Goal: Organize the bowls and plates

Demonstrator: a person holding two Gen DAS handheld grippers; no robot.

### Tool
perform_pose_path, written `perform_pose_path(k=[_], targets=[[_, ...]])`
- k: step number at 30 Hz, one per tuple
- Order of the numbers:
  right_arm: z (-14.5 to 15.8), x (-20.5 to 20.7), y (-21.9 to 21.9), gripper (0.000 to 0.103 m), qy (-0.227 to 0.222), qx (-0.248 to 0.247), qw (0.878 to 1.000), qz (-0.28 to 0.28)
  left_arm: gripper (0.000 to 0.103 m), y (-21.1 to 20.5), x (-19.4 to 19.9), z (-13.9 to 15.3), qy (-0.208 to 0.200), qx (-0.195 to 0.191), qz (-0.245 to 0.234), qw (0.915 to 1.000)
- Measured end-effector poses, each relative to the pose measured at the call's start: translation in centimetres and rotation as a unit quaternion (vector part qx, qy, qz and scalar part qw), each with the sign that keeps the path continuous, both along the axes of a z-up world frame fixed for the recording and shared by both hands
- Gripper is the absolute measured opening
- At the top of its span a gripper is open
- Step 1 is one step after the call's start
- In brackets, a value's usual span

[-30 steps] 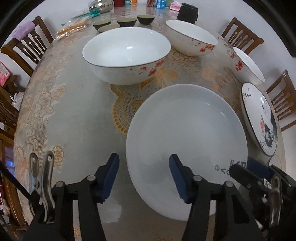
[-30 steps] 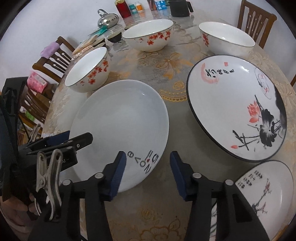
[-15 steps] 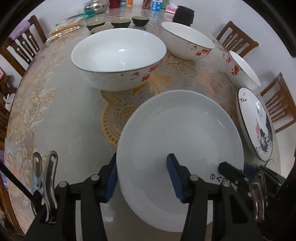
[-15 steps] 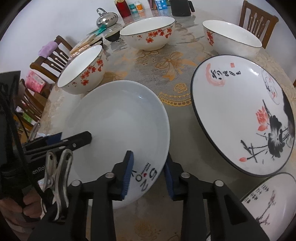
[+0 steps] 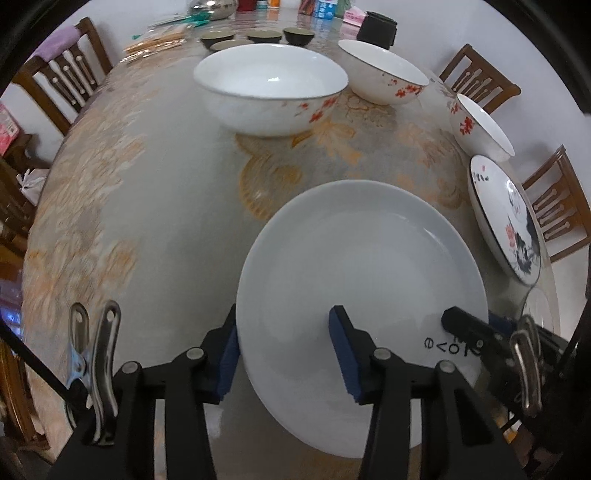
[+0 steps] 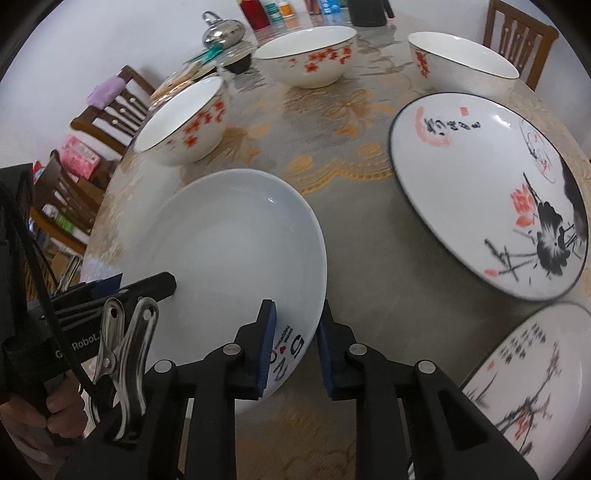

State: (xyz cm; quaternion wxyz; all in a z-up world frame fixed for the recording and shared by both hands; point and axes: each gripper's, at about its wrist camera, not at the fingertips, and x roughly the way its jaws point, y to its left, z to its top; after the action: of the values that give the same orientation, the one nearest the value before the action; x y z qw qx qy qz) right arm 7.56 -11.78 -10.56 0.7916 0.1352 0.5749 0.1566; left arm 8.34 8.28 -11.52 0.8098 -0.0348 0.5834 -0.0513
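A plain white plate with black lettering at its rim is lifted and tilted above the table; it also shows in the right wrist view. My left gripper straddles its near rim with the jaws still apart, one finger under and one over. My right gripper is shut on the opposite rim by the lettering. A lotus-painted plate lies to the right, also in the left wrist view. Three white bowls with red blossoms stand beyond.
A second painted plate lies at the near right table edge. Small dark bowls, a steel kettle, bottles and a black container stand at the far end. Wooden chairs ring the floral-clothed table.
My right gripper closed on the white plate's rim and my left slid around its other edge. The plate has risen off the table and tilted; both views pulled back.
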Motion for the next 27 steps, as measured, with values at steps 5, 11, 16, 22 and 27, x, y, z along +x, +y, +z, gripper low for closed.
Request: perform_pose_path(k=[5,11,16,22,27], targets=[[0.6,-1.9,1.4,0.023,0.0,0.0,0.999,0.032,0.049,1.2,-2.7,0.4,0.007,0.001,0.021,0.9998],[1.5,-4.0,2.8,0.023,0.002,0.008,0.998,0.065,0.049,3.2,-6.6,0.8,0.008,-0.002,0.047,0.9989],[1.8,-5.8,4.2,0.023,0.009,0.011,0.996,0.085,0.049,4.5,-9.5,0.9,0.011,-0.005,0.063,0.998],[1.6,-6.8,5.9,0.023,0.014,0.018,0.994,0.103,0.049,6.4,-11.6,0.3,0.019,-0.014,0.092,0.9955],[0.8,-6.8,6.8,0.023,0.032,0.007,0.993,0.109,0.049,6.5,-11.9,-0.3,0.019,-0.005,0.09,0.9957]])
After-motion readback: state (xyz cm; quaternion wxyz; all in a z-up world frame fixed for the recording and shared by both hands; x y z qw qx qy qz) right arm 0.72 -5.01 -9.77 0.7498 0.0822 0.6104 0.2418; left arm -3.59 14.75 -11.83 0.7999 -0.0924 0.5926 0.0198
